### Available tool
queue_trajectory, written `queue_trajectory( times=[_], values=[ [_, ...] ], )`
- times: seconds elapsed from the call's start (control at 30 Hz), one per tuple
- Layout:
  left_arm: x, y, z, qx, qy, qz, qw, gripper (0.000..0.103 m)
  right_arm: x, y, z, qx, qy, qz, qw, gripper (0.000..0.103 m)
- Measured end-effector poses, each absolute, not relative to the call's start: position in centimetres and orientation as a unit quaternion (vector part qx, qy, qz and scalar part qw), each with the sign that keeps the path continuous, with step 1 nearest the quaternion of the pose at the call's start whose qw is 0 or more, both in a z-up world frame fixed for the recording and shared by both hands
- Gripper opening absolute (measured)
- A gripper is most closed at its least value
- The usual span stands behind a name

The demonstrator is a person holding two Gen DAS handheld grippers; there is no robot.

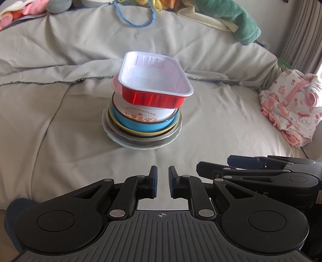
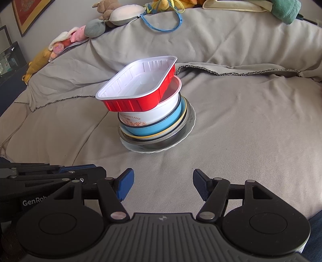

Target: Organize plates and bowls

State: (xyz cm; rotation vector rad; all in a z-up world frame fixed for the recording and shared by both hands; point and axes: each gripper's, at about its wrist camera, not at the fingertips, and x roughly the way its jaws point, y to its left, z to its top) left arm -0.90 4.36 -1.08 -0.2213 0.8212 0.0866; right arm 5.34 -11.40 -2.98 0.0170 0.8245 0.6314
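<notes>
A stack of dishes stands in the middle of a bed covered with a beige quilt (image 1: 60,125). On top sits a red rectangular tray (image 1: 156,80) with a white inside, tilted and overhanging the white bowl (image 1: 145,113) with orange lettering beneath it. That bowl nests in a blue bowl (image 1: 140,126), which sits in a yellow-rimmed dish (image 1: 140,133), then a metal plate (image 1: 173,131), and at the bottom a white plate (image 1: 128,144) resting on the quilt.

Near the camera, well apart from the stack, the left hand-held gripper (image 1: 162,182) has its blue pads drawn nearly together with nothing between them. Just beside it, the right hand-held gripper (image 2: 162,186) stands with its jaws apart and empty.

At the far edge of the bed lie plush toys (image 2: 96,28), a blue cord (image 1: 136,18) and a green towel (image 1: 237,22). A pink patterned cloth (image 1: 289,106) lies bunched at the right in the left wrist view.
</notes>
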Motion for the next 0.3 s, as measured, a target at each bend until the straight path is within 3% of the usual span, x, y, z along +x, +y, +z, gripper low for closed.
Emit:
queue_trajectory(
  times=[0.3],
  values=[
    [-0.78, 4.57, -1.18, -0.127, 0.394, 0.051, 0.909, 0.015, 5.40, -11.69, -2.60, 0.008, 0.388, 0.310, 0.868, 0.066]
  ],
)
